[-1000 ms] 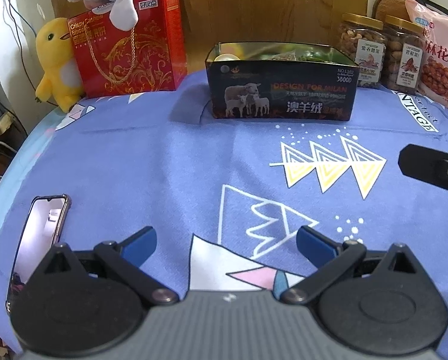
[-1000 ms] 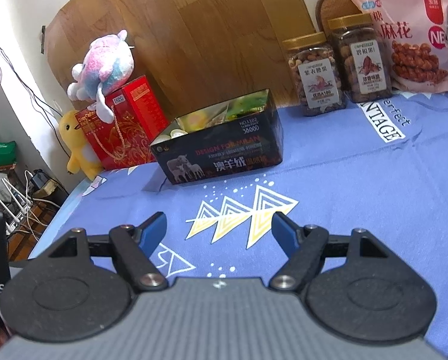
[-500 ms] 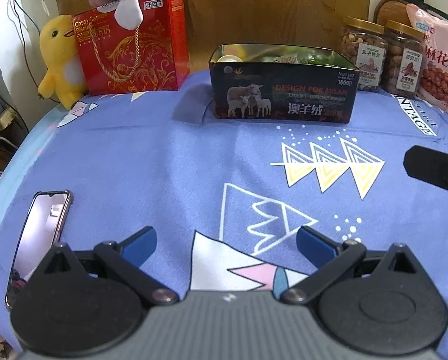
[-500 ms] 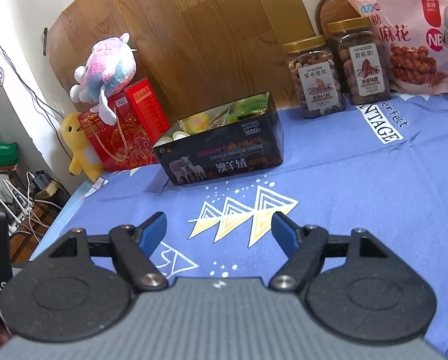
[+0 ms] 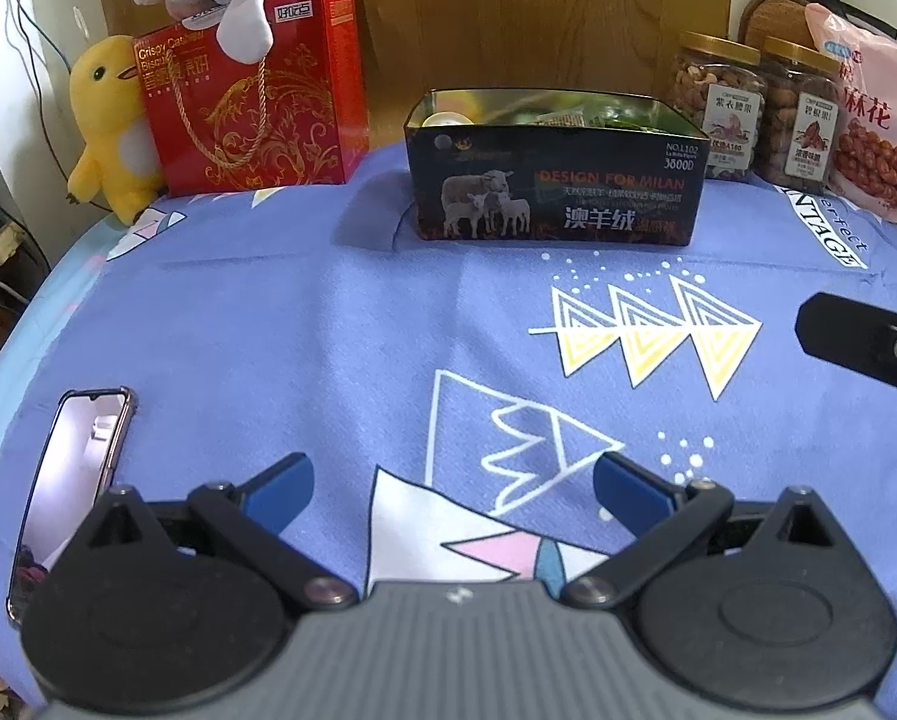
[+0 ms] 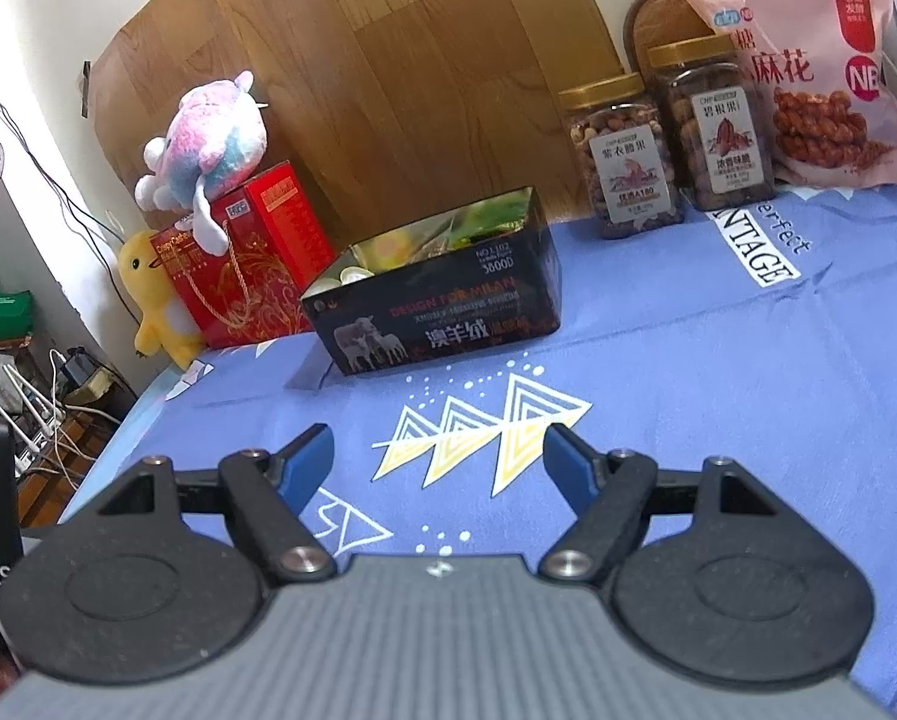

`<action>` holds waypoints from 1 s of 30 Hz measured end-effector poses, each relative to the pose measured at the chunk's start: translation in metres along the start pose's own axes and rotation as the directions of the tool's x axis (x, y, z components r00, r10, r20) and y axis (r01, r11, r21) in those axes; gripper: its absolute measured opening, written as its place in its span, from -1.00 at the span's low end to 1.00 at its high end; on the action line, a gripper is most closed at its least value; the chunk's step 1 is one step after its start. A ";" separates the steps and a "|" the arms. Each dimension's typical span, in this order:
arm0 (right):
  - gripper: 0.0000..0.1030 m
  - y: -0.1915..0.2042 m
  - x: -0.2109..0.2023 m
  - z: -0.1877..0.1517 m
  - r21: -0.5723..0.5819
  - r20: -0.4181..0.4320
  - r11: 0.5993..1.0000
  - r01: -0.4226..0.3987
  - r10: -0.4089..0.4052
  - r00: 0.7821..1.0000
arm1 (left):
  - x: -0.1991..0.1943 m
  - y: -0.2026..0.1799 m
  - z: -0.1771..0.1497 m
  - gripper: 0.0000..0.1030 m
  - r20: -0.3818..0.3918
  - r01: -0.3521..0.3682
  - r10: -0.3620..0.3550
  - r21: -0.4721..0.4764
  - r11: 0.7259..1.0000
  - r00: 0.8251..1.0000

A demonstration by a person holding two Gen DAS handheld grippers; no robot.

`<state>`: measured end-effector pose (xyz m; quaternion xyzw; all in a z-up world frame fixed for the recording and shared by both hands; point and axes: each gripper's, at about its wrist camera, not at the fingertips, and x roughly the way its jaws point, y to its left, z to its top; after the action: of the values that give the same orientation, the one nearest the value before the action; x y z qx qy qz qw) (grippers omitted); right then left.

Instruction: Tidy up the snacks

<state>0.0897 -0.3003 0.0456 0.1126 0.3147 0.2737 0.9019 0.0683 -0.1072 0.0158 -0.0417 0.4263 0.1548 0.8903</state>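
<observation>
A dark open tin box (image 5: 556, 192) printed with sheep stands at the back of the blue cloth, with several small snack packets inside; it also shows in the right wrist view (image 6: 442, 312). Two nut jars (image 5: 754, 108) (image 6: 664, 150) and a pink snack bag (image 5: 874, 120) (image 6: 808, 72) stand to its right. A red biscuit box (image 5: 250, 90) (image 6: 250, 252) stands to its left. My left gripper (image 5: 454, 486) is open and empty, low over the cloth. My right gripper (image 6: 439, 456) is open and empty; part of it (image 5: 868, 342) shows at the left view's right edge.
A phone (image 5: 70, 480) lies on the cloth by the left edge. A yellow plush duck (image 5: 112, 126) and a pastel plush (image 6: 208, 132) sit by and on the red box. A wooden board (image 6: 388, 60) backs the table. Cables and routers (image 6: 22, 414) lie off the left edge.
Both grippers have drifted slightly; the tin and jars sit a little lower in the views. Both stay open and empty.
</observation>
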 end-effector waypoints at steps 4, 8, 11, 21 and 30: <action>0.53 0.000 -0.001 0.000 0.004 0.005 1.000 -0.002 0.002 1.000 | -0.001 0.001 0.000 1.00 0.006 -0.008 0.008 -0.004 1.000 1.000; 0.53 -0.002 -0.001 -0.001 0.010 0.005 1.000 0.001 -0.001 1.000 | 0.001 0.000 -0.002 1.00 -0.005 -0.009 0.009 -0.002 1.000 1.000; 0.53 -0.002 -0.002 -0.001 0.015 0.003 1.000 0.000 0.000 1.000 | 0.000 -0.001 -0.002 1.00 -0.004 -0.005 0.005 0.001 1.000 1.000; 0.52 -0.004 -0.001 0.000 0.016 0.010 1.000 0.003 -0.003 1.000 | 0.004 -0.005 0.001 1.00 -0.004 -0.014 0.014 0.006 1.000 1.000; 0.52 -0.008 -0.002 -0.002 0.027 0.012 1.000 -0.001 0.001 1.000 | 0.005 -0.010 0.001 0.99 -0.003 -0.021 0.021 0.027 0.999 1.000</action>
<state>0.0907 -0.3074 0.0425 0.1266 0.3127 0.2693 0.9020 0.0748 -0.1154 0.0123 -0.0253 0.4301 0.1584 0.8884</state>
